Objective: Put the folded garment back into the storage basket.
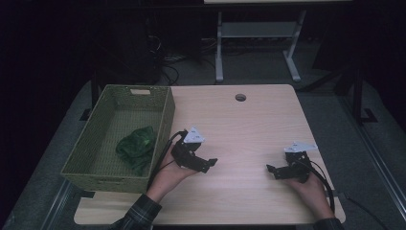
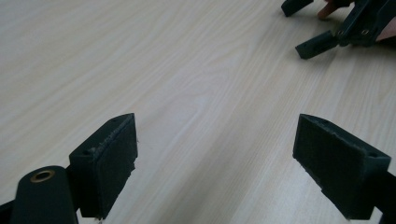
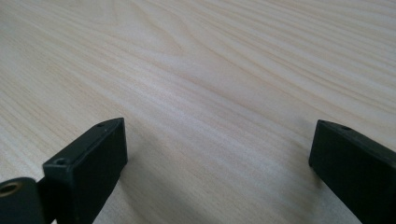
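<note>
- The left tongs (image 1: 209, 164) sit low over the desk (image 1: 249, 124), just right of the basket (image 1: 98, 158), pointing right toward the other hand.
- Their jaws stand wide apart with bare wood between them; in the left gripper view the two black pads (image 2: 109, 163) frame empty desk.
- The right tongs (image 1: 273, 171) rest near the desk's right near corner, pointing left, jaws also spread wide with nothing between them.
- In the right gripper view the pads (image 3: 93, 163) flank plain wood grain.
- The two tongs face each other, well apart, and the right tongs show at the far right of the left gripper view (image 2: 322, 32).
- A green cloth (image 1: 136, 146) lies crumpled inside the basket, against its right wall, toward the near end.
- The basket is green woven, standing on the desk's left edge.
- A round hole (image 1: 241, 97) sits at the desk's far side.
</note>
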### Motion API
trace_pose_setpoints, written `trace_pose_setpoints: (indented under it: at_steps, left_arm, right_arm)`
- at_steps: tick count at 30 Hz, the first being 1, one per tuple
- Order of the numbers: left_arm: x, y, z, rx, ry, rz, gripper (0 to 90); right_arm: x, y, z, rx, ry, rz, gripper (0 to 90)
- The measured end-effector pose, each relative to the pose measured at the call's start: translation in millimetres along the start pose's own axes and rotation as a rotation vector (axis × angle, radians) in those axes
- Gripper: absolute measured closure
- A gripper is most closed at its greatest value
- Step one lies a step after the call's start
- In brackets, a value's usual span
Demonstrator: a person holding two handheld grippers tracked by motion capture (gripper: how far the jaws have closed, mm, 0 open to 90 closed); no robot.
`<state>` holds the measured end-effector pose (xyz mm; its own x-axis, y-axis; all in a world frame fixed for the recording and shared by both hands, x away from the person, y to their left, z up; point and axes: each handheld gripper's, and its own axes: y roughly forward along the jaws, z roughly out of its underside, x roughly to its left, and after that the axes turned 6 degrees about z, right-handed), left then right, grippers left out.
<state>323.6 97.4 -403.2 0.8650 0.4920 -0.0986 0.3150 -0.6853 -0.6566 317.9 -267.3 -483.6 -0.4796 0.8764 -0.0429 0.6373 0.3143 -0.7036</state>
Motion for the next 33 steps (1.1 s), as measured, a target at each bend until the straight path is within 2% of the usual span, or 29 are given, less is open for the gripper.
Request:
trace_pose_setpoints:
  at_steps: [5,8,13,21,25,33]
  left_arm:
    - [0.4,21.4,13.2,0.037,0.007,-0.030,12.9]
    - [2.1,32.1,21.1,0.056,-0.006,-0.026,12.8]
    - [3.1,44.3,30.3,0.073,-0.005,-0.037,12.7]
    - [5.1,54.1,40.2,0.071,-0.019,-0.046,12.7]
    - [4.1,58.9,43.1,0.090,-0.008,-0.043,12.7]
    - [3.6,58.9,45.3,0.072,-0.003,-0.039,12.6]
  right_arm:
    - [0.0,0.0,0.0,0.000,0.000,0.000,4.0]
    - [0.0,0.0,0.0,0.000,-0.001,0.000,4.0]
    - [0.0,0.0,0.0,0.000,0.000,0.000,4.0]
    - [0.0,0.0,0.0,0.000,0.001,0.000,4.0]
    - [0.0,0.0,0.0,0.000,0.001,0.000,4.0]
    - [0.0,0.0,0.0,0.000,0.000,0.000,4.0]
